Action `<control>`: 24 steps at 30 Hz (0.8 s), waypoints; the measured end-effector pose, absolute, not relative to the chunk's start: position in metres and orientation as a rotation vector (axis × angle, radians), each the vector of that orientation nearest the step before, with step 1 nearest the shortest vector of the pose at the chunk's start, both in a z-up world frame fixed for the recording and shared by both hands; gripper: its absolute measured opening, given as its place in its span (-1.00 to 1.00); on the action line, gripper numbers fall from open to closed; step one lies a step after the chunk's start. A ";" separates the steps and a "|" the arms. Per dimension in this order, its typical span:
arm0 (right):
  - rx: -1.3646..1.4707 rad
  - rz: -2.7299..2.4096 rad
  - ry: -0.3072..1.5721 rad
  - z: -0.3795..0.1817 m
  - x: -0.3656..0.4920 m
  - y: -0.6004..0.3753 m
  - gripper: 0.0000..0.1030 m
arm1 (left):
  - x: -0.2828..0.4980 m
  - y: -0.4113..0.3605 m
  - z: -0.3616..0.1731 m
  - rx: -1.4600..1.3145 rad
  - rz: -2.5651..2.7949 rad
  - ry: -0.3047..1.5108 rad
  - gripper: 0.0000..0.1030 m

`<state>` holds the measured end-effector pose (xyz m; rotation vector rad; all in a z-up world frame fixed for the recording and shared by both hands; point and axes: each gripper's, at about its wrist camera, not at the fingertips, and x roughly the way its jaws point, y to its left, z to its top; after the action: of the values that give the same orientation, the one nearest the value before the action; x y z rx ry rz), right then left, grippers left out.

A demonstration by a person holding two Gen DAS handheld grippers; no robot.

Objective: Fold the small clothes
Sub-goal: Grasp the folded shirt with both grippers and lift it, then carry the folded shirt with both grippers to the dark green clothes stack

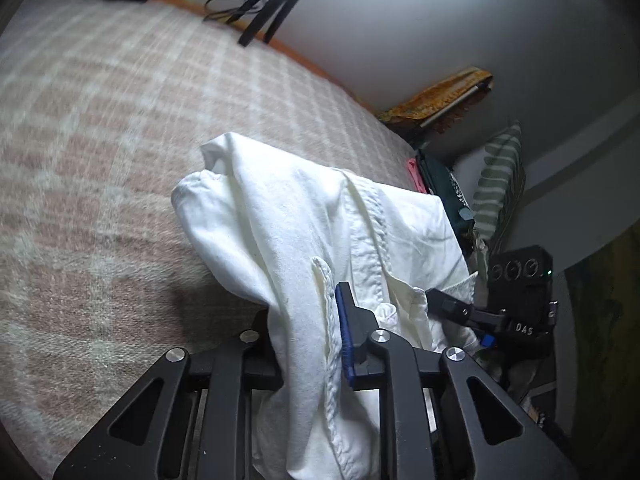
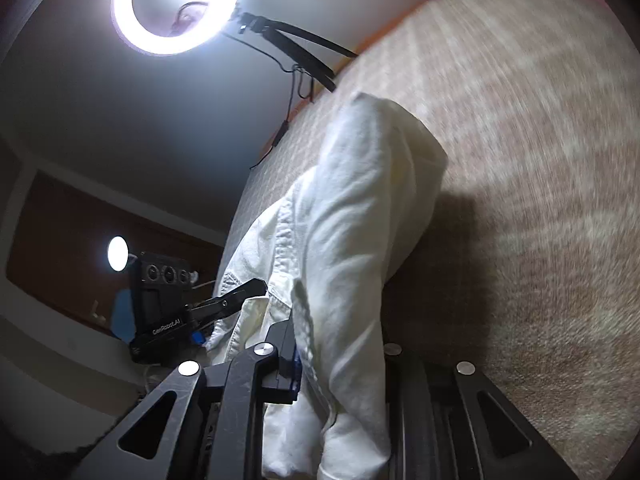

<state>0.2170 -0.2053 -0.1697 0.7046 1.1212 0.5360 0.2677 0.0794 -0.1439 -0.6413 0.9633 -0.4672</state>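
Claws both clamp a white garment over the bed.
Left view: left claw (image 1: 308,340) pinches the garment (image 1: 288,232), lifted above the checked bed (image 1: 100,140); right claw (image 1: 448,304) grips its far edge. Right view: right claw (image 2: 340,364) clamps the cloth (image 2: 360,208) hanging beside the bed (image 2: 520,160).

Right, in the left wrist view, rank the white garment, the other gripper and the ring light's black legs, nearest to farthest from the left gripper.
1. White garment: clamped in the left gripper, draped forward over the checked blanket.
2. Right gripper: to the right, at the garment's other edge.
3. Black legs: far end, by the wall.
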 end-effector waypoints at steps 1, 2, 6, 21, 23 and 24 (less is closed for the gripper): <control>0.688 0.535 1.110 -0.164 0.217 -0.203 -0.69 | 0.267 0.077 -0.141 -0.632 -0.469 0.955 -0.67; 0.679 0.535 1.102 -0.161 0.217 -0.204 -0.69 | 0.267 0.073 -0.138 -0.617 -0.475 0.949 -0.68; 0.634 0.529 1.063 -0.144 0.213 -0.207 -0.72 | 0.267 0.059 -0.127 -0.579 -0.497 0.923 -0.69; 0.499 0.405 0.974 -0.085 0.183 -0.275 -0.73 | 0.276 -0.038 -0.073 -0.395 -0.654 0.789 -0.71; 0.475 0.385 0.967 -0.077 0.185 -0.288 -0.73 | 0.283 -0.053 -0.067 -0.393 -0.679 0.771 -0.72; 0.464 0.378 0.962 -0.074 0.185 -0.294 -0.74 | 0.289 -0.063 -0.063 -0.390 -0.691 0.764 -0.72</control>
<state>0.1854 -0.2944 -0.0740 0.4638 0.9616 0.3780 0.2889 -0.0625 -0.0634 -0.3905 0.7636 -0.6911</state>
